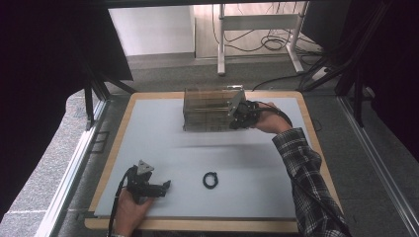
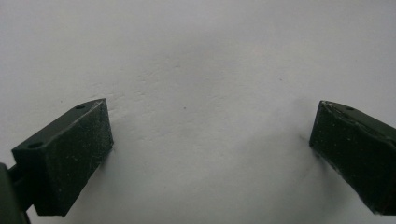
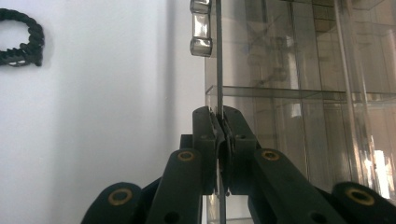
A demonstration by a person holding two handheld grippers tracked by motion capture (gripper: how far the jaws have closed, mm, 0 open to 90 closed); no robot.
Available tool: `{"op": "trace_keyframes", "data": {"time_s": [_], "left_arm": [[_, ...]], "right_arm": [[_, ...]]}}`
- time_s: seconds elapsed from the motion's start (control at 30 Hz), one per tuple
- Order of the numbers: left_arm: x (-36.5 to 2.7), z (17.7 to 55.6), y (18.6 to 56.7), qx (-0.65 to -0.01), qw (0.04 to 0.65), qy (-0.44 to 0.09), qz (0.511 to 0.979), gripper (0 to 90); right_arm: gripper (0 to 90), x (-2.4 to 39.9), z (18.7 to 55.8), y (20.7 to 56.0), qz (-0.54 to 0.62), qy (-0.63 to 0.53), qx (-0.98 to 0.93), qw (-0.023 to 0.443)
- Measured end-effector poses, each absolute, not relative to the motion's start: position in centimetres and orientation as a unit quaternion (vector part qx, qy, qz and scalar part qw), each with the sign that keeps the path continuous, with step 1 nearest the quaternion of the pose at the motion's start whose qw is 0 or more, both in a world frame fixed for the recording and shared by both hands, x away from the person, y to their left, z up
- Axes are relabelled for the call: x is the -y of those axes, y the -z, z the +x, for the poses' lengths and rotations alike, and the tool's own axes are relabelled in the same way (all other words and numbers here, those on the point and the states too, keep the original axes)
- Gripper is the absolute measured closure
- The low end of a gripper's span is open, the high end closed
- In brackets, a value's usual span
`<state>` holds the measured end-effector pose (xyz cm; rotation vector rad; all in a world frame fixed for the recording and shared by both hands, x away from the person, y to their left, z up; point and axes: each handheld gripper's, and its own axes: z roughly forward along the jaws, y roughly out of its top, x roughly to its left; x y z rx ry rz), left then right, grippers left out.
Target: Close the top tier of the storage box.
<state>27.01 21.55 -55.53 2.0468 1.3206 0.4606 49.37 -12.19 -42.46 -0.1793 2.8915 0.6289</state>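
Right tool pinches the thin door panel of a clear case while the left tool waits.

The right tool is clamped on the edge of the hinged door of the clear acrylic case at the far side of the table, probably to swing it. The left tool rests near the front edge, jaws apart and empty. A black bracelet lies just beside it, likely awaiting storage.
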Motion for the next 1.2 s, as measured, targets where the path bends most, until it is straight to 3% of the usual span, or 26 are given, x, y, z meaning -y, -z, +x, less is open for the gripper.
{"op": "trace_keyframes", "data": {"time_s": [1.2], "left_arm": [[-21.5, 27.0, 55.5, -0.504, 0.325, -0.176, 0.781, 0.0]], "right_arm": [[85.6, 12.3, 46.9, 42.9, -0.078, -0.203, -0.972, 0.089]]}}
